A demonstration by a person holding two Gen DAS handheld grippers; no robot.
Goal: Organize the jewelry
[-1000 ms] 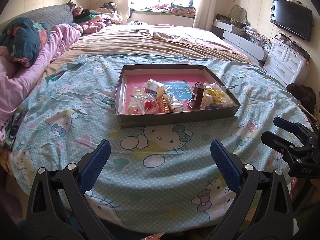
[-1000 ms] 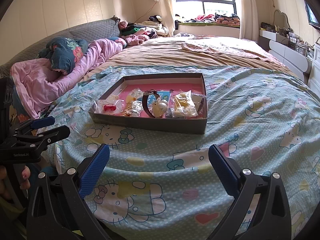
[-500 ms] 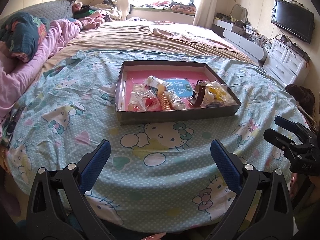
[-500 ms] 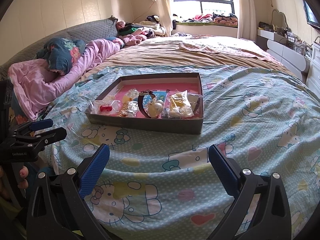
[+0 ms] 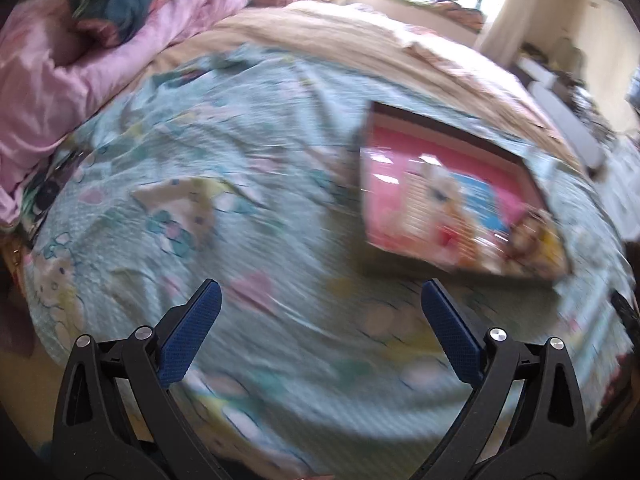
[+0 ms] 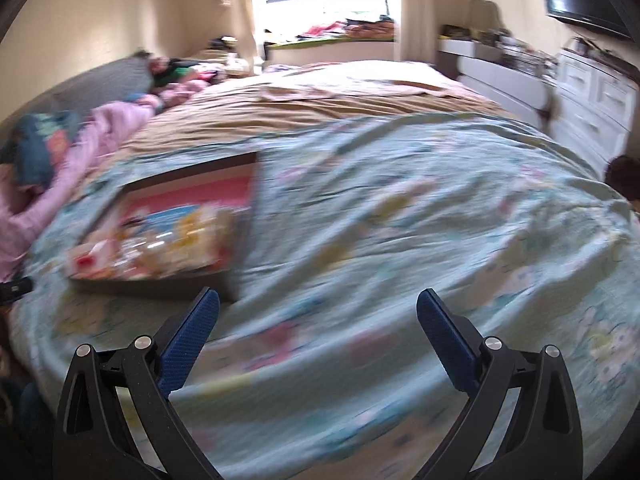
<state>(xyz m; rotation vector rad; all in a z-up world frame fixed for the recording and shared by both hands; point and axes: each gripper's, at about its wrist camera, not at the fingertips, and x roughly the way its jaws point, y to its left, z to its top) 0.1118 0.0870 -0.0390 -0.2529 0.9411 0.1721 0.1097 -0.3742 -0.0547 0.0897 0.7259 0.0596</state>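
Both views have just swung blurry, so the shallow box (image 5: 452,200) of jewelry packets (image 6: 160,244) on the bed (image 6: 400,220) now sits off-centre, while the left claw (image 5: 320,334) and right claw (image 6: 318,330) gape wide, empty, short of it, sorting unjudgeable.

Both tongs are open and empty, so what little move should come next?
Probably swing the left tongs right, toward the shallow box of jewelry on the bed cover. The right tongs are open and empty too, with the box off to their left. The views are blurred, so steady first.
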